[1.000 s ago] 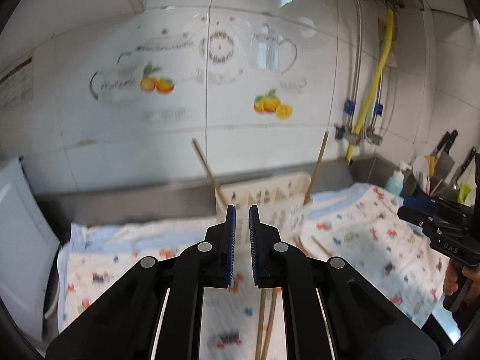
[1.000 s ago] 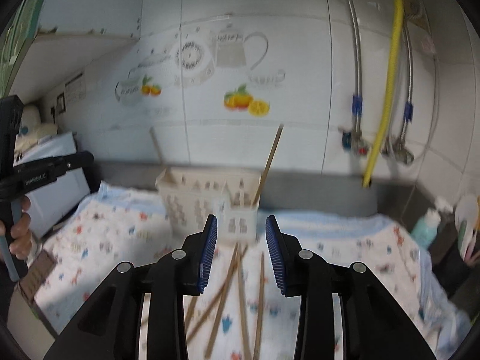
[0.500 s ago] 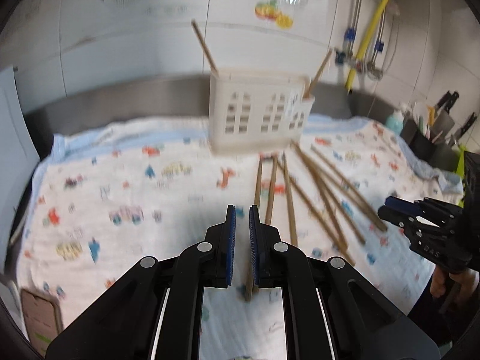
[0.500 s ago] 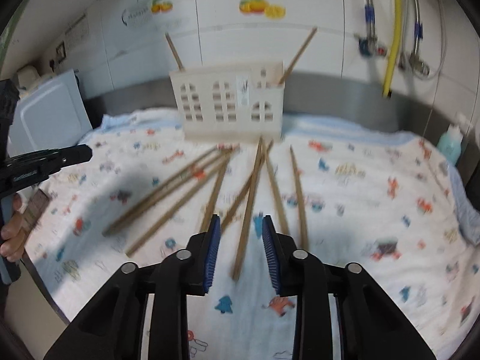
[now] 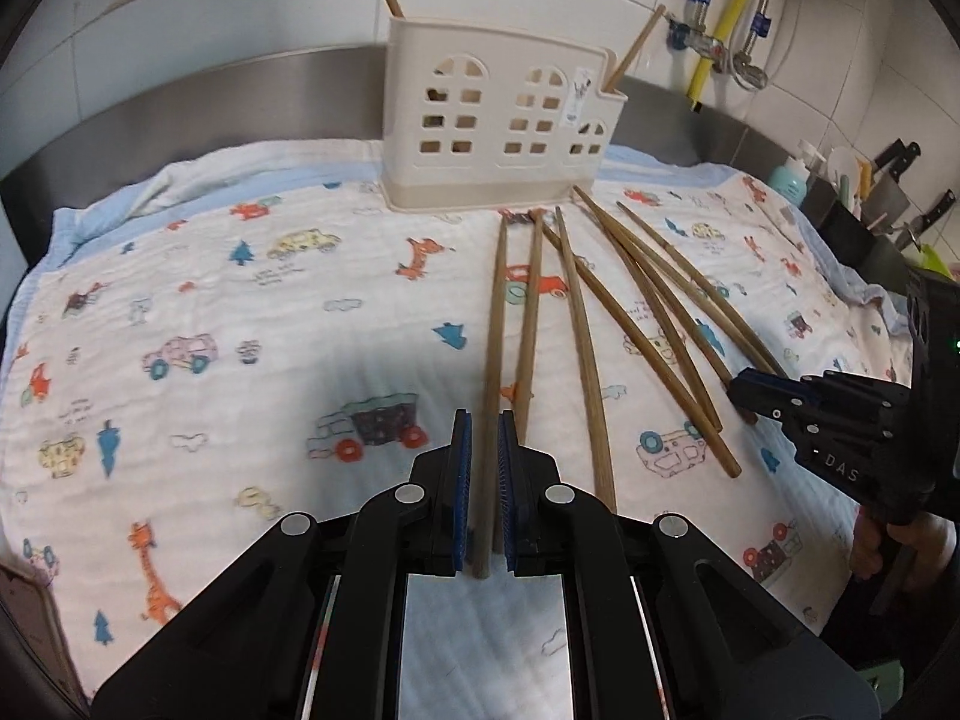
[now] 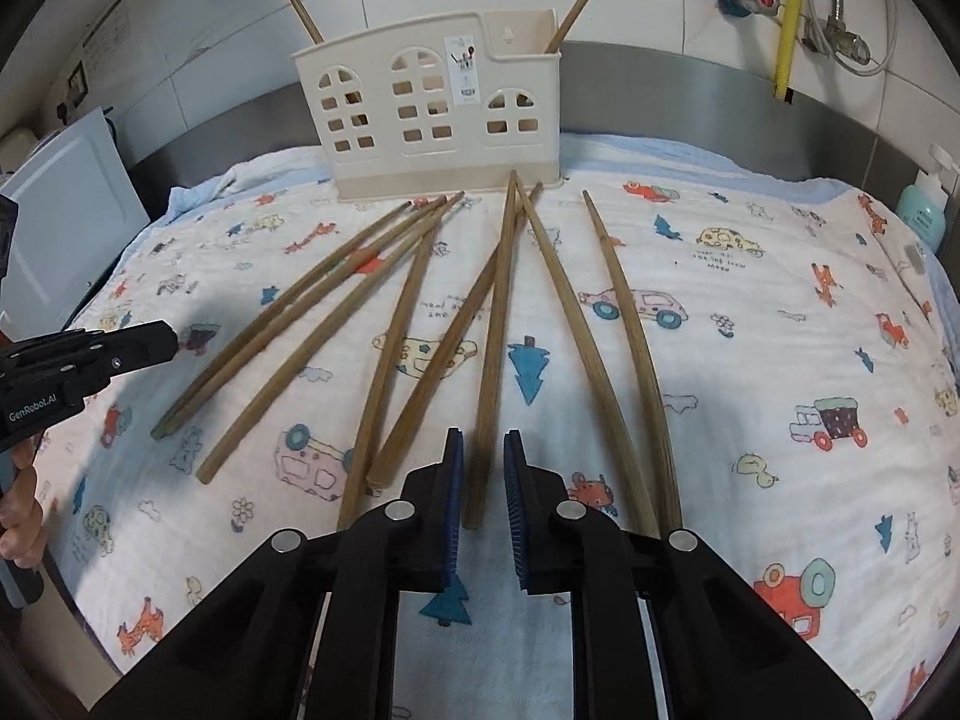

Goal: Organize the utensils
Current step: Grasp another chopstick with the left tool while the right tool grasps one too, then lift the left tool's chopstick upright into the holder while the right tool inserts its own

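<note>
Left claw (image 5: 481,420), nearly shut, straddles the near end of one chopstick (image 5: 493,324). Right claw (image 6: 479,441) is closing around another chopstick (image 6: 493,324). Both chopsticks run lengthwise toward the caddy (image 6: 432,114) at the worktop's far edge.

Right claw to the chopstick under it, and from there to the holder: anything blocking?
Nothing visible. The right claw is closing with the chopstick between its jaws. Only other chopsticks lie flat on the cloth before the holder, whose top is open.
</note>
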